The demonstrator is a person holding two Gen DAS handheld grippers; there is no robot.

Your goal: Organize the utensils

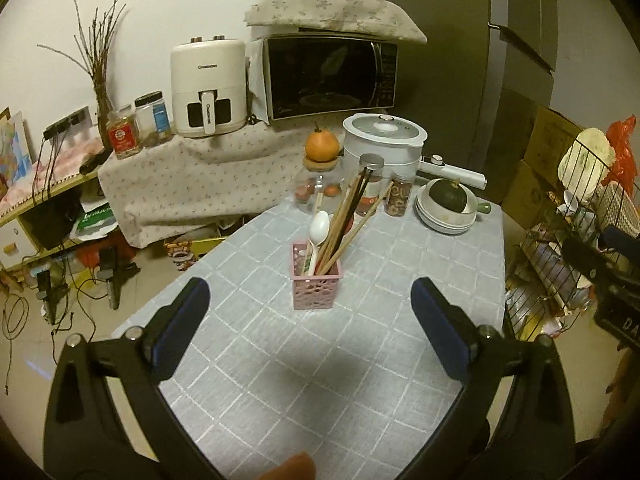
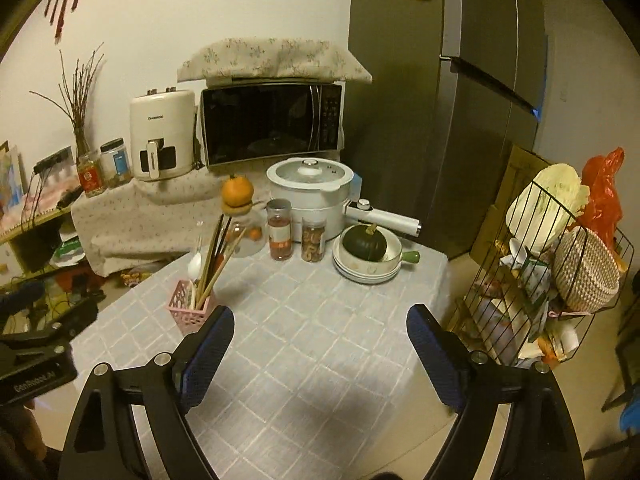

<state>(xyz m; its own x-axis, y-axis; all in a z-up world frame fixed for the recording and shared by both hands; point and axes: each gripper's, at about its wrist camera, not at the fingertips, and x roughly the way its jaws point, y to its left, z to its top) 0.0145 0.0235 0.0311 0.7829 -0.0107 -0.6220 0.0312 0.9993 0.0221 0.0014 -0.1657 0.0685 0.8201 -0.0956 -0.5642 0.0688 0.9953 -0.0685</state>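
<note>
The holder (image 1: 317, 280), a small pink perforated plastic box, stands upright on the surface (image 1: 360, 340), towards its left edge as the right wrist view shows it. It carries the chopsticks (image 1: 344, 216), a bundle of wooden and darker sticks leaning to the right, and a white plastic spoon (image 1: 319, 226) whose bowl sticks up at the left. No utensil is seen lying loose on the cloth.

Handling, as a judgement: the holder looks light and thin-walled, likely to slide or tip if the leaning sticks are pushed sideways. The chopsticks are stiff, thin and smooth; they would be best pinched across the upper shaft, well above the rim, and drawn along their own lean. The spoon is light and somewhat slippery; its handle just below the bowl appears to be the best place to grip.

Behind the holder stand a glass jar (image 1: 318, 192) with an orange (image 1: 322, 144) on top, two spice jars, a white cooker (image 1: 384, 144) and stacked bowls (image 1: 444, 216) holding a dark squash.

The left claw (image 1: 310, 320) is spread wide and empty, angled down at the surface, with the holder just beyond its tips. The right claw (image 2: 320, 342) is likewise spread and empty, tilted down over bare cloth, with the holder just beside its left finger in that view. The left claw's body shows at that view's left edge.
</note>
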